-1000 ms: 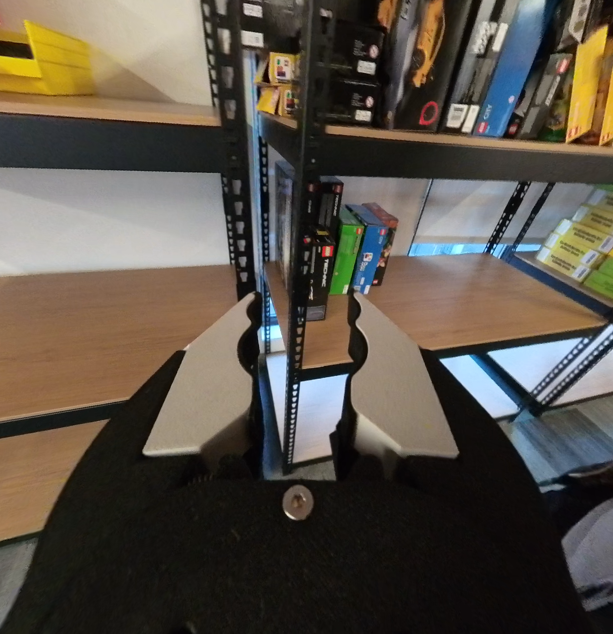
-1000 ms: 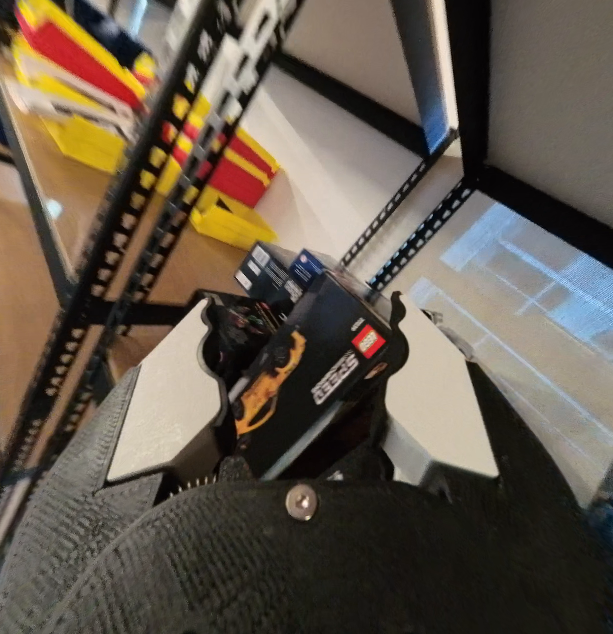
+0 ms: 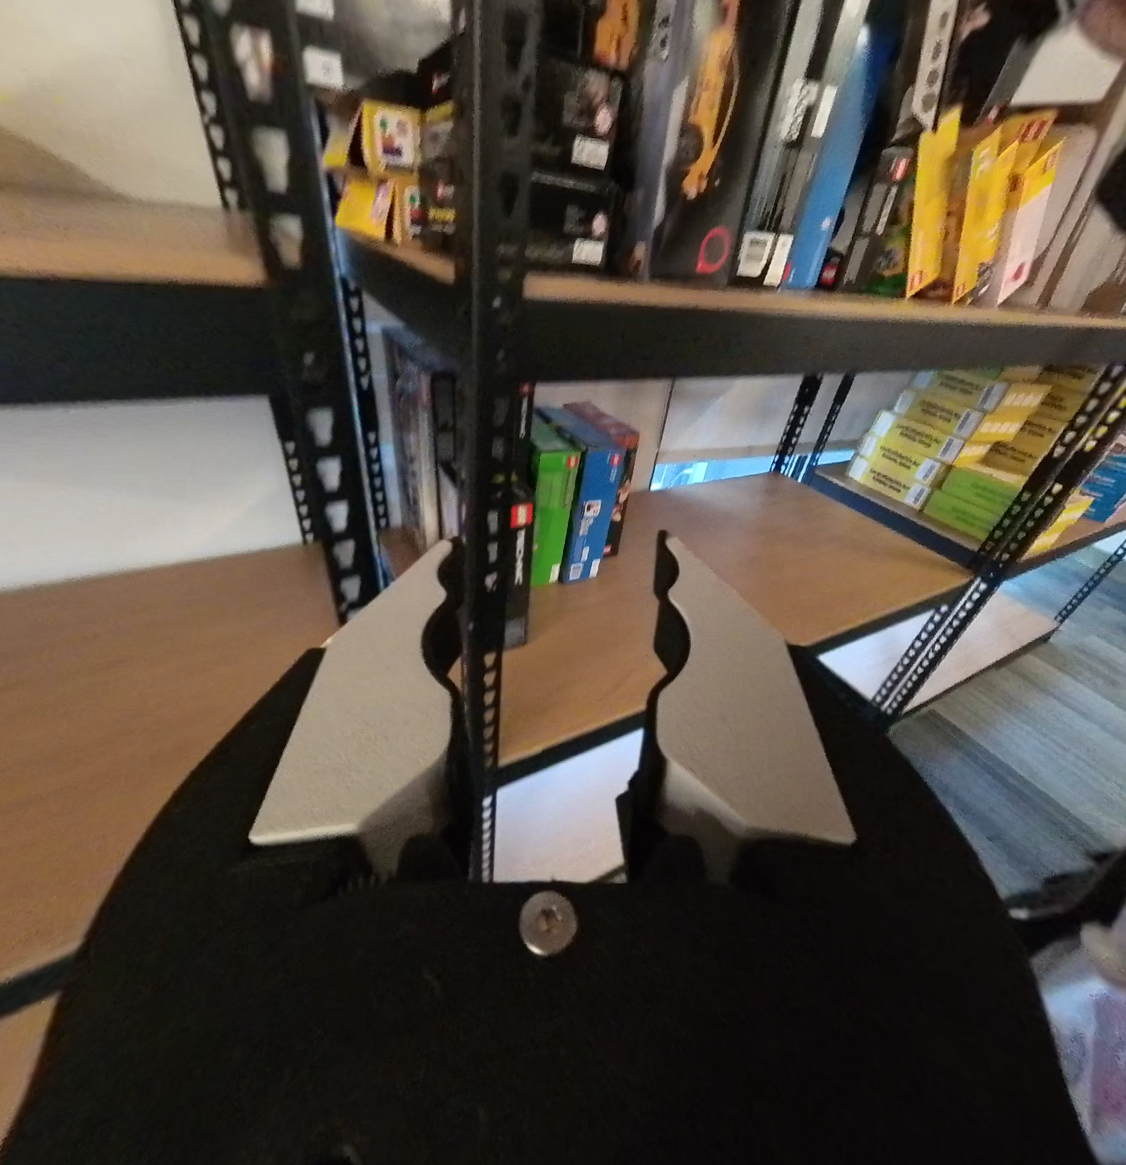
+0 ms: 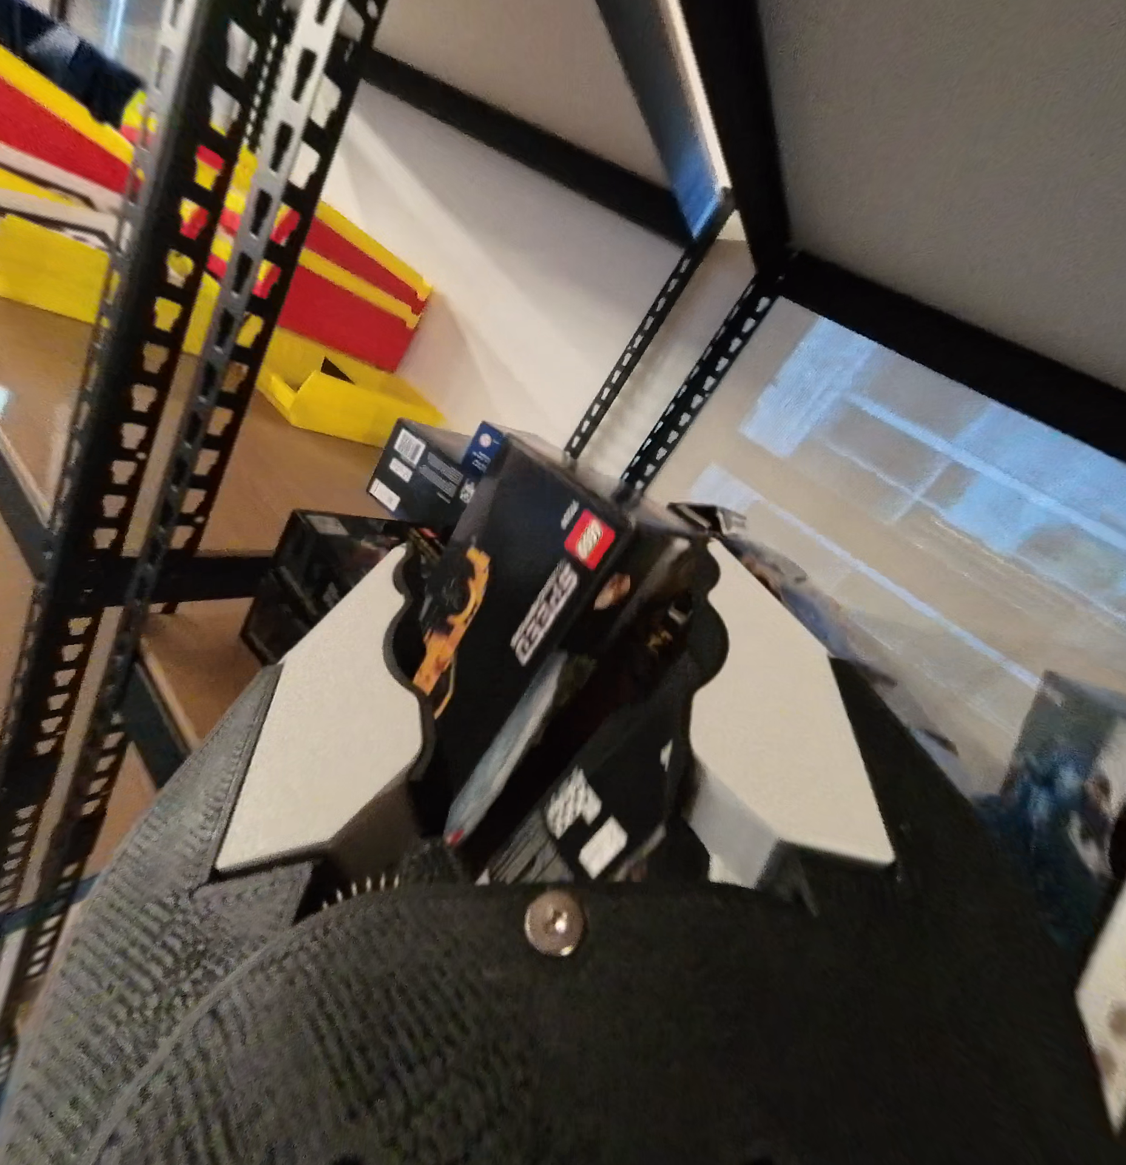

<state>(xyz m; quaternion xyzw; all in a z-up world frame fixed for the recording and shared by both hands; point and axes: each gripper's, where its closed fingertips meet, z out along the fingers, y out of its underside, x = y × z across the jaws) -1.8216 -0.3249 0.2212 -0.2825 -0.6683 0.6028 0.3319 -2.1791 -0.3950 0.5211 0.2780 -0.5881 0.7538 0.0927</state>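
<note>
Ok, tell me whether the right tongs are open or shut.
Shut on a black box with a yellow car picture. In the right wrist view, both fingers of the right tongs press against its sides, holding it tilted above the wooden shelf.

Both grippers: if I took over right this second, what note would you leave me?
Right gripper: shut on a black toy-set box with a yellow car picture, raised near a wooden shelf bearing other dark boxes.
Left gripper: open, empty, facing a black rack post and upright green and blue boxes.
Done: box gripped. Left: cannot tell; no task given.
</note>
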